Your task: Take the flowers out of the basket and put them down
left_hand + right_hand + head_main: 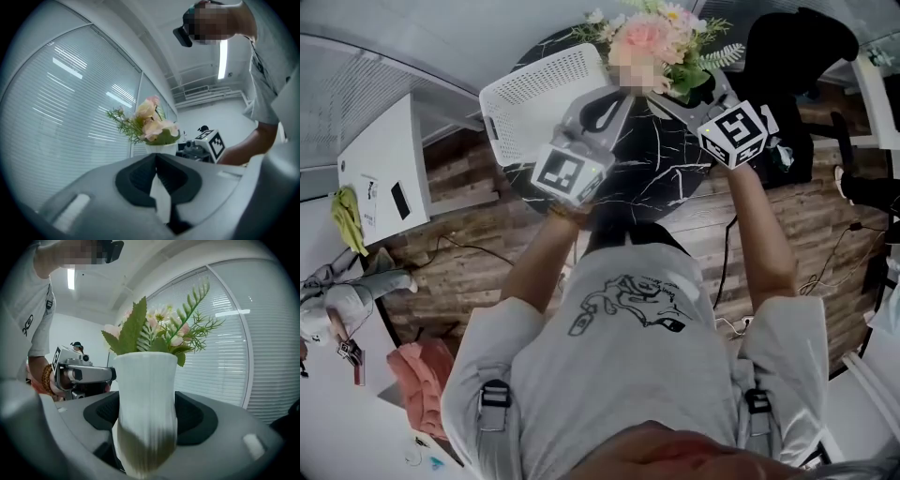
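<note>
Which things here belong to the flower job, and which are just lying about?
Job: vase of flowers, gripped by the right gripper; left gripper, shut and empty; white basket; black table.
Lying about: yellow cloth, white cabinet, pink cloth, black chair.

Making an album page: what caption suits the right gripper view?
Right tool grips a white vase of flowers before window blinds.
</note>
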A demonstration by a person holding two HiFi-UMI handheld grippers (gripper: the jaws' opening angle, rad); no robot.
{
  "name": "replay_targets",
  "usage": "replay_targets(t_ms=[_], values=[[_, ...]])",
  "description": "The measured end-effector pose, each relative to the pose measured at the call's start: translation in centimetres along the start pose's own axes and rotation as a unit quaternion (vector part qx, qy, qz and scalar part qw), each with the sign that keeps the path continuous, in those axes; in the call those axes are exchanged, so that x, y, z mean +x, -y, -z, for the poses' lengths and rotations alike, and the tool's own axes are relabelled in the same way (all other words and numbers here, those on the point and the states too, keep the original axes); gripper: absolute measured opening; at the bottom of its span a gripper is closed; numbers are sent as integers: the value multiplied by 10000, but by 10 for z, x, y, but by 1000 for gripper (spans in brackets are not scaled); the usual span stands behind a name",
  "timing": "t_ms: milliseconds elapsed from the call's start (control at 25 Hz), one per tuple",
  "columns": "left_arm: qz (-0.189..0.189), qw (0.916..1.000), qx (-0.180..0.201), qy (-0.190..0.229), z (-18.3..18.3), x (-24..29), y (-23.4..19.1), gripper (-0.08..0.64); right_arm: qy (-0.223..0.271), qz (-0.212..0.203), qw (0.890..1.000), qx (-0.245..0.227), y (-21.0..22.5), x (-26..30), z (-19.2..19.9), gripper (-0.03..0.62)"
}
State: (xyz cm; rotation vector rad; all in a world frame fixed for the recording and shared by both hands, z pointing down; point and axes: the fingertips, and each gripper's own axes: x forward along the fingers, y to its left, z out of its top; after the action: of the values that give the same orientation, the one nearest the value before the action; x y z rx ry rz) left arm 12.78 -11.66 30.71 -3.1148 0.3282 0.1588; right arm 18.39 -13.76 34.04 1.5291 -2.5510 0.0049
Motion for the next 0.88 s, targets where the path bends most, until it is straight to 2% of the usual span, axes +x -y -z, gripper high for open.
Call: replay_targets(t_ms=[400, 880], values=[[117, 9999, -27, -66, 8, 18, 7, 5, 153, 148, 9996, 181, 15, -16, 10, 353], [223, 9991, -140, -338, 51, 40, 4, 5, 392, 139, 9979, 497, 26, -18, 58, 353]])
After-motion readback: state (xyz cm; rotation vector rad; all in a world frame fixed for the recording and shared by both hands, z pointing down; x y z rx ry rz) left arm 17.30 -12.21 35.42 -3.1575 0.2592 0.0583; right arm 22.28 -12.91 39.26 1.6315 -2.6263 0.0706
